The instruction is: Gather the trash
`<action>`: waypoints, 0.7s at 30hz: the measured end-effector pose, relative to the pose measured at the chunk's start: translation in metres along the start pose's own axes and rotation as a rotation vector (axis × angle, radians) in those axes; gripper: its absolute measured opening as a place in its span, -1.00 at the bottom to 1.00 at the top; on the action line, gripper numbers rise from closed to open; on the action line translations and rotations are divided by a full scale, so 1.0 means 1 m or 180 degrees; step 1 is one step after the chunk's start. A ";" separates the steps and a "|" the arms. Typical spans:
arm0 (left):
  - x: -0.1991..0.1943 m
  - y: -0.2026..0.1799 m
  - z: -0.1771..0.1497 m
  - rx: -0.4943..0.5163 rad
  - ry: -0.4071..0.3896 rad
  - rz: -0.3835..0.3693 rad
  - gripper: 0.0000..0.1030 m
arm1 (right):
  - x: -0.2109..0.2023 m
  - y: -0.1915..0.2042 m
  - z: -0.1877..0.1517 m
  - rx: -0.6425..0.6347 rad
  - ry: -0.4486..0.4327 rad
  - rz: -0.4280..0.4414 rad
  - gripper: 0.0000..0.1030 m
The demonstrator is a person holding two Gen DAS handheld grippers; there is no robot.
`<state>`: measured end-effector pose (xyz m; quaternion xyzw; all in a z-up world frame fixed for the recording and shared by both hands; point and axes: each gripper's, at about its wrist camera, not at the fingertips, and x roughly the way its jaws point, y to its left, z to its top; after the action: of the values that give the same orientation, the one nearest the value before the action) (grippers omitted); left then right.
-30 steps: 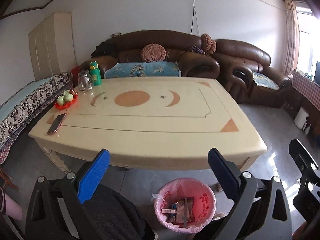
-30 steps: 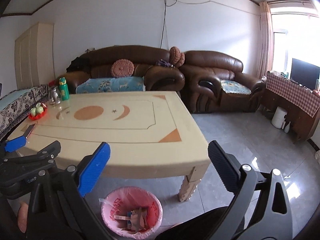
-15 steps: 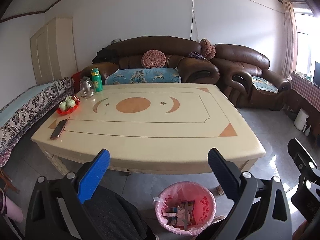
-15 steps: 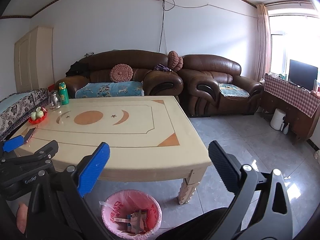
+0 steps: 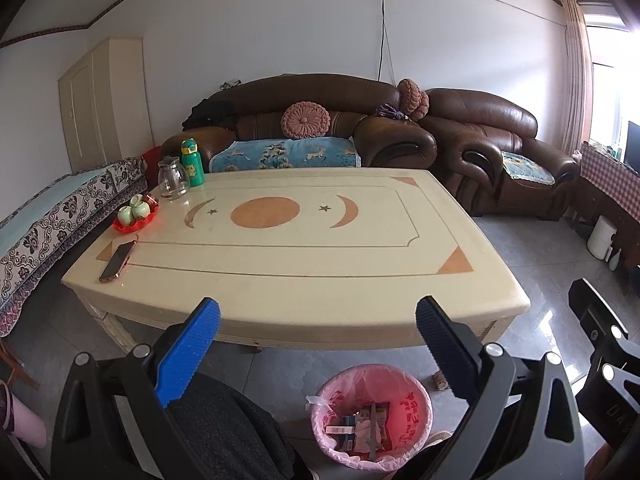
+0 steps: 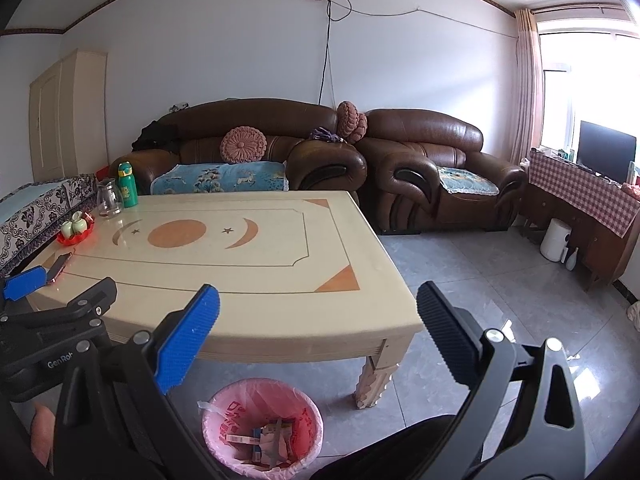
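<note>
A bin lined with a pink bag (image 5: 372,412) (image 6: 262,424) stands on the floor in front of the cream table, with several wrappers and small cartons (image 5: 362,426) (image 6: 268,442) inside. My left gripper (image 5: 318,324) hangs open above the table's near edge, nothing between its blue fingers. My right gripper (image 6: 318,320) is open and empty too, held over the table's right front corner. The left gripper's body (image 6: 52,328) shows at the left of the right wrist view. No trash shows on the tabletop.
The cream table (image 5: 280,264) carries a phone (image 5: 117,261), a red dish of green cups (image 5: 135,215), a glass jug (image 5: 173,178) and a green bottle (image 5: 192,162) at its left end. Brown sofas (image 5: 320,128) stand behind. Grey tiled floor (image 6: 480,280) lies to the right.
Both grippers have lifted and tilted upward, so the table and bin sit lower in view and more wall shows. Both stay open and empty.
</note>
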<state>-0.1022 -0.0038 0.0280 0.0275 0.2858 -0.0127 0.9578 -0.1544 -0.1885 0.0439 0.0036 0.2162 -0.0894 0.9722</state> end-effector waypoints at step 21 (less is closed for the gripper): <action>0.002 -0.002 -0.001 0.0024 -0.0002 -0.0021 0.87 | -0.001 -0.001 -0.001 -0.0031 -0.0002 0.0013 0.87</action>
<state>-0.1013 -0.0058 0.0265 0.0301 0.2856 -0.0170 0.9577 -0.1556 -0.1892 0.0436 -0.0008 0.2163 -0.0864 0.9725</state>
